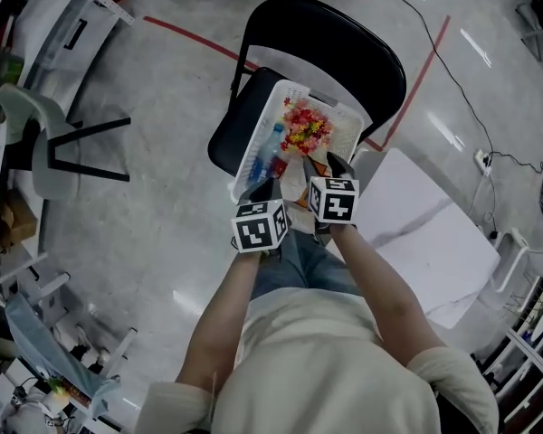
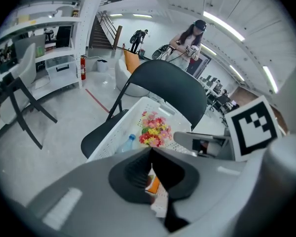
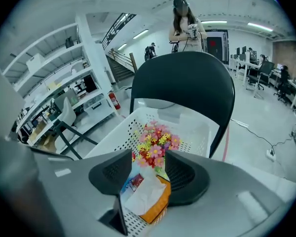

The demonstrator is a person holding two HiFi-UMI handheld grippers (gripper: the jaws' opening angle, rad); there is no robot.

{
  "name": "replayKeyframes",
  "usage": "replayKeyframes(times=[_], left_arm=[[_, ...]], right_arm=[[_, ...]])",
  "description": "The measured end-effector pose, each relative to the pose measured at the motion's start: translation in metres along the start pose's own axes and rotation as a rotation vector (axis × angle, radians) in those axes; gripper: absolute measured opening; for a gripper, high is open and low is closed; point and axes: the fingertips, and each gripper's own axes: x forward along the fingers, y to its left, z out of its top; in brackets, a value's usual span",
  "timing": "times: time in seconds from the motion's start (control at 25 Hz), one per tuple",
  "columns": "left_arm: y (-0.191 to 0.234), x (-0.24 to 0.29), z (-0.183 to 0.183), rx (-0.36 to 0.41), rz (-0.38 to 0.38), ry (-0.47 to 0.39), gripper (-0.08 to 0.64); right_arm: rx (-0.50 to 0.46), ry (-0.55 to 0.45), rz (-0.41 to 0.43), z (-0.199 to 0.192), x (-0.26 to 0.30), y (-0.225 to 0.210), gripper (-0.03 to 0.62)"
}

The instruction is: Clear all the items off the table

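A white perforated basket stands on a black folding chair. In it lie a bunch of coloured artificial flowers, a blue-capped bottle and an orange tissue pack. Both grippers hover over the basket's near end. My left gripper has its jaw tips together with nothing between them. My right gripper stands part open and empty; the tissue pack lies in the basket below the gap and the flowers beyond it.
A white table sits to the right of the chair. A grey chair and white shelving stand at the left. A cable runs across the floor. A person stands far behind the chair.
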Motion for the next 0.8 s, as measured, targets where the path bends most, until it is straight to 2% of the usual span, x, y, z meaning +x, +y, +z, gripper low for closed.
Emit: replayKeyframes(times=[0.24, 0.36, 0.8], left_arm=[[-0.016, -0.024, -0.007, 0.011, -0.006, -0.019, 0.008], [-0.025, -0.035, -0.009, 0.023, -0.013, -0.033, 0.008], [-0.065, -0.072, 0.001, 0.092, -0.051, -0.097, 0.008]], right_arm=[[-0.022, -0.058, 0.017, 0.011, -0.046, 0.005, 0.052], [-0.038, -0.084, 0.032, 0.018, -0.066, 0.01, 0.009], [-0.12, -0.158, 0.082, 0.028, -0.132, 0.009, -0.002]])
